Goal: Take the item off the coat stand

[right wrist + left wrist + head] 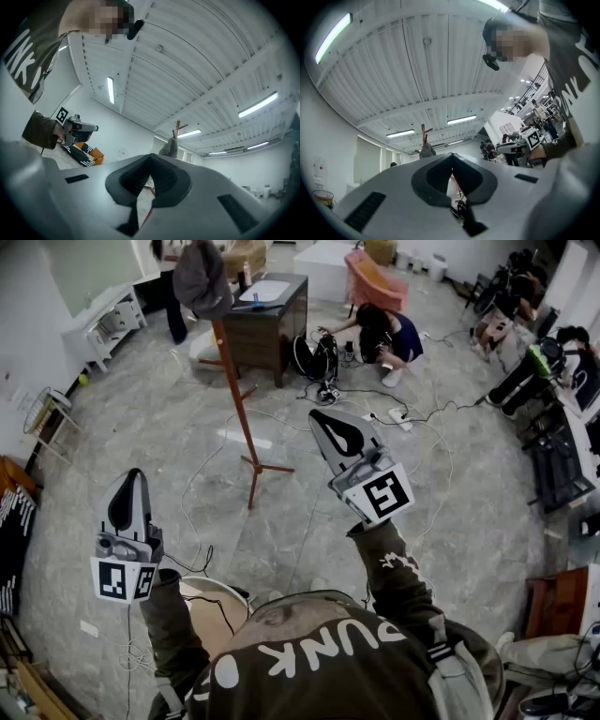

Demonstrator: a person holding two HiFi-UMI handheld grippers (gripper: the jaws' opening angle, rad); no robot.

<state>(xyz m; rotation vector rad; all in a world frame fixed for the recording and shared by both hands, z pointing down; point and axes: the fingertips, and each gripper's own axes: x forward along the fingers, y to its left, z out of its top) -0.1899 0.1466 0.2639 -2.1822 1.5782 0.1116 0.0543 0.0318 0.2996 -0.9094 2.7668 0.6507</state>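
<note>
A grey hat point(201, 279) hangs on top of a red-brown coat stand point(236, 404) on the floor, far ahead and to the left. My left gripper point(134, 474) is low at the left, well short of the stand, jaws shut and holding nothing. My right gripper point(318, 416) is raised at centre right, to the right of the pole, also shut with nothing in it. The left gripper view has the stand top point(423, 133) and the hat point(426, 150) small beyond the shut tips point(451, 155). The right gripper view shows the hat point(169, 148) just past its shut tips point(151, 156).
A dark wooden desk point(272, 320) stands behind the stand. A person point(386, 334) crouches by it amid cables point(403, 413) trailing over the floor. A pink armchair point(375, 282) sits farther back, a white shelf point(103, 320) at left, seated people point(562, 362) at right.
</note>
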